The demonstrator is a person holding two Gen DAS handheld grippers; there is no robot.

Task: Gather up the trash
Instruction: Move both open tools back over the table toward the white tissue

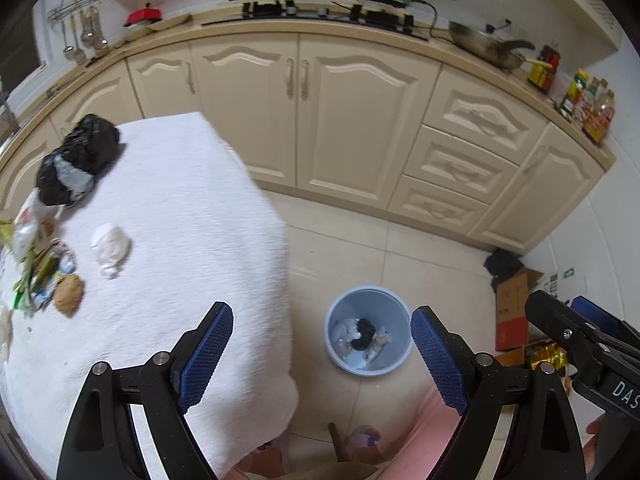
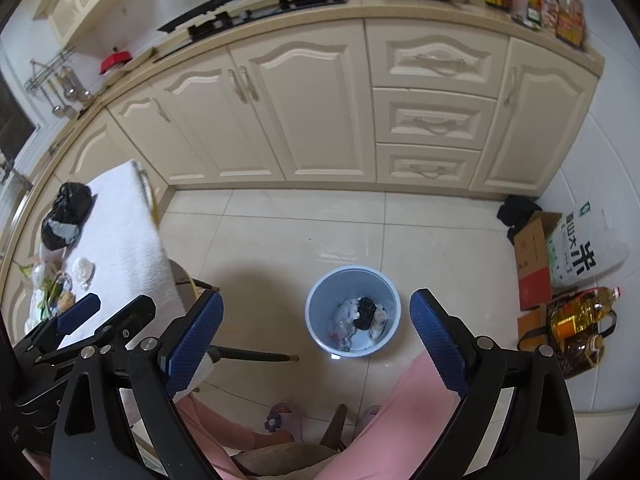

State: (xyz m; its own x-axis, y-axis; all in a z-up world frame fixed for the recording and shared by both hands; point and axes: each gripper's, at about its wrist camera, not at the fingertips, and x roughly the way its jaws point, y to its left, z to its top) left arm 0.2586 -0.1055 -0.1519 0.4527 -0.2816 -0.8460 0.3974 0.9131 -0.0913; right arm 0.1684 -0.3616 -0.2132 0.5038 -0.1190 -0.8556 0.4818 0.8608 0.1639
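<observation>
Both grippers stand wide and empty above the floor: the right gripper (image 2: 316, 344) frames the pale blue waste bin (image 2: 316, 312) between its blue pads, and the left gripper (image 1: 322, 354) hangs beside it, half over the table edge. No earlier view is on hand, so only the present state can be told.

Inside the bin lie one black wad and several pale crumpled scraps, so part of the collecting looks done.

Left to clear, on the white-clothed table (image 1: 192, 208): one crumpled white tissue (image 1: 111, 247), one brown lump (image 1: 69, 294) that may be bread or peel, a heap of green scraps and wrappers (image 1: 34, 264) too blurred to count, and, farthest, one black plastic bag (image 1: 78, 160). I judge the task roughly midway, with four clusters still waiting.
</observation>
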